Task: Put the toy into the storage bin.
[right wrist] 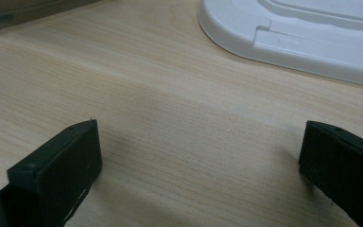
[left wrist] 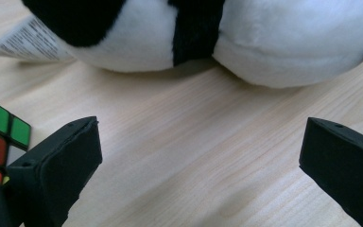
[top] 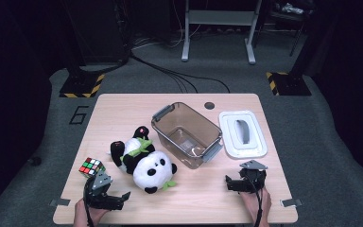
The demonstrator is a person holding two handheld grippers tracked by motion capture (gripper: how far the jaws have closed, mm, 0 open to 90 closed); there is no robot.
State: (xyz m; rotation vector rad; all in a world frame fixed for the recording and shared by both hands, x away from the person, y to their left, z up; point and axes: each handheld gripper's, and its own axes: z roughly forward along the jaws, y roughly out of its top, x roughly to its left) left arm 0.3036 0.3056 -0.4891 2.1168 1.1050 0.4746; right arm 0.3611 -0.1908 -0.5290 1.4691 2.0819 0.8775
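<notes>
Smoky clear plastic bin point(top: 187, 133) mid-table, apparently empty; white lid point(top: 242, 134) flat just right. Plush panda point(top: 144, 161) lying left of bin, Rubik's cube point(top: 91, 167) beyond. Left gripper point(top: 114, 195) near panda, right gripper point(top: 232, 184) near lid: jaws wide, holding nothing.

Each hand carried a black two-jaw gripper. The left gripper point(top: 116, 196) bore a grey three-cornered plate on top, and a black cable trailed back from it along the forearm. The right gripper point(top: 230, 183) had the same grey plate and its own black cable running toward the wrist. In both gripper views the jaws were thick, blocky black wedges with matte faces, squared tips and a small round hole near each upper edge. No sleeves covered the forearms.
</notes>
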